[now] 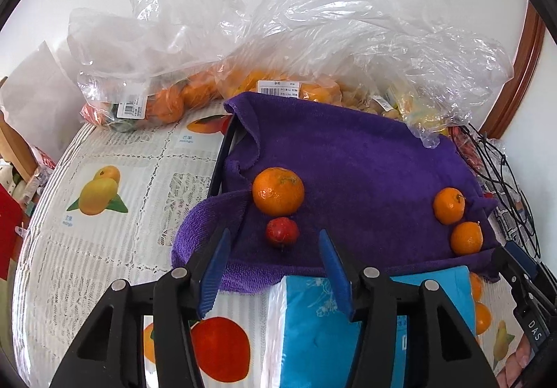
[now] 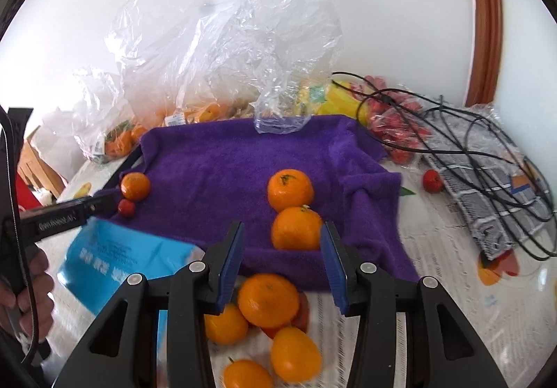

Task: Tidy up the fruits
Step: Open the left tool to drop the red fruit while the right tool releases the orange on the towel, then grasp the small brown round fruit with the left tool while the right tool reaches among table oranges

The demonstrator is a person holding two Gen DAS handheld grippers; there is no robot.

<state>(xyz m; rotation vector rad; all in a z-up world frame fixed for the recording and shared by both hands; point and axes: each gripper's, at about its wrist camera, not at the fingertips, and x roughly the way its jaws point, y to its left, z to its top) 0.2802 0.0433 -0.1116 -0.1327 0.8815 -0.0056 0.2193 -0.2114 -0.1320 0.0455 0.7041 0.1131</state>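
Left wrist view: left gripper (image 1: 275, 261) has its jaws apart and empty, low in front of the towel (image 1: 348, 158), aimed between the big orange (image 1: 278, 191) and the red fruit (image 1: 282, 231).
Right wrist view: right gripper (image 2: 282, 259) is spread wide and holds nothing; the near orange (image 2: 296, 228) sits on the towel just ahead, close to the right finger.
Loose pile: more oranges (image 2: 268, 299) lie on the table below the right gripper.
Likely step: picking one fruit.
Advice: centre the jaws on a single fruit, close across its widest part, squeeze gently.
Risk: round fruit may roll on the soft cloth; the neighbour orange (image 2: 290, 189) touches the near one.
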